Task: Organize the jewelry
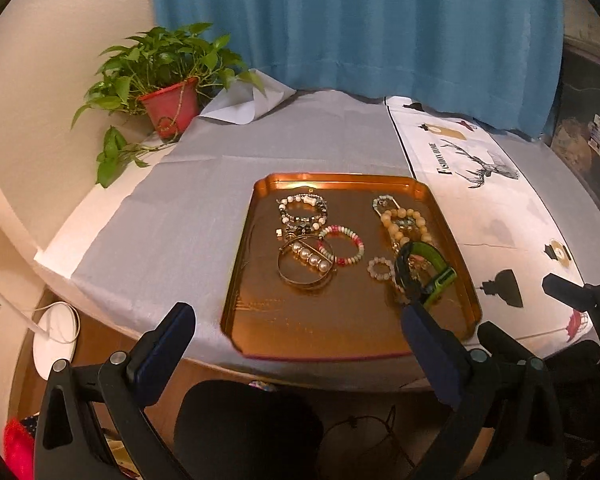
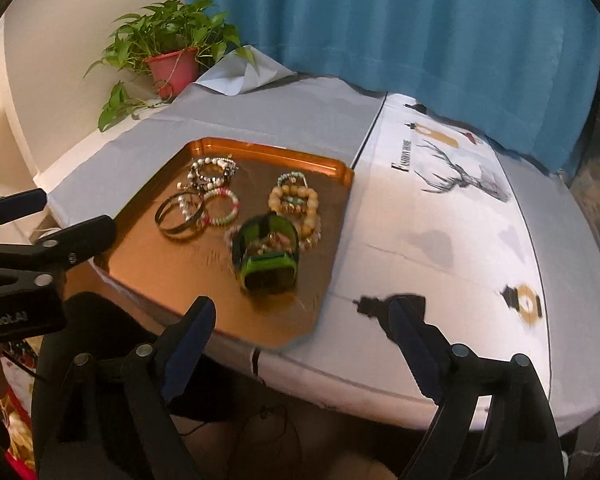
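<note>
A copper tray [image 1: 256,312] [image 2: 148,264] lies on the table and holds several bracelets. A gold bangle with pearls [image 1: 306,266] [image 2: 178,216], a pink-and-white bead bracelet [image 1: 342,245] [image 2: 222,208], a black-and-white bead bracelet [image 1: 302,210] [image 2: 212,172], a tan bead bracelet [image 1: 404,224] [image 2: 294,200] and a green-and-black watch [image 1: 424,268] [image 2: 266,256] are in it. My left gripper [image 1: 296,320] is open and empty at the tray's near edge. My right gripper [image 2: 300,316] is open and empty near the tray's near right corner.
A potted plant in a red pot [image 1: 170,108] [image 2: 174,66] stands at the table's back left. A blue curtain [image 1: 360,24] hangs behind. A white printed cloth [image 2: 440,220] covers the table's right half, a grey cloth [image 1: 180,208] the left.
</note>
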Available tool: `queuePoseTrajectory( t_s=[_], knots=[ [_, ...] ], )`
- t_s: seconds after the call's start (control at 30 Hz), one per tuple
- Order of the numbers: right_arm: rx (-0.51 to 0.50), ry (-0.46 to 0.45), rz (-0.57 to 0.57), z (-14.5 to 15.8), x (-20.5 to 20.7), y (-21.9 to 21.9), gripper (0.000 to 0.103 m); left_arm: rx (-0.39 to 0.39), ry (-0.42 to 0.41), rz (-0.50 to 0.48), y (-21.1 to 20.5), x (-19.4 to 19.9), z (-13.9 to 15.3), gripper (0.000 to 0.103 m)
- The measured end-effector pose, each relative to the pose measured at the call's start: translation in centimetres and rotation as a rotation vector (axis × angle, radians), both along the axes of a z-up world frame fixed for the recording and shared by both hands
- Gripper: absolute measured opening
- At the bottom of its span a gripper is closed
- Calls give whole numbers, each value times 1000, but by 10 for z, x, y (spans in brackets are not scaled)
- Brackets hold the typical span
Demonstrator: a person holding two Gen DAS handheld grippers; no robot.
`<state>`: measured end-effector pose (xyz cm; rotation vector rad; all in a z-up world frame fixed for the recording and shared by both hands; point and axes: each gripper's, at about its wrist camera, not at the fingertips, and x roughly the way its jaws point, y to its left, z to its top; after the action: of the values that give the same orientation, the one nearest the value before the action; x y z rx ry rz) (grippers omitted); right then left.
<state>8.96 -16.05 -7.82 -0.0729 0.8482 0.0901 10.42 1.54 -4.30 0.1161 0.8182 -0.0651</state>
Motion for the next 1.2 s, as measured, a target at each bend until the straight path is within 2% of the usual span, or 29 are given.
queuePoseTrajectory(
  t_s=[0.37, 1.2],
  knots=[
    [-12, -19, 5, 11, -23, 1, 89, 19, -32, -1, -2, -21, 11, 102],
    [-15, -22, 15, 15, -29, 4, 89, 24, -29, 10, -1, -26, 13, 102]
  ],
)
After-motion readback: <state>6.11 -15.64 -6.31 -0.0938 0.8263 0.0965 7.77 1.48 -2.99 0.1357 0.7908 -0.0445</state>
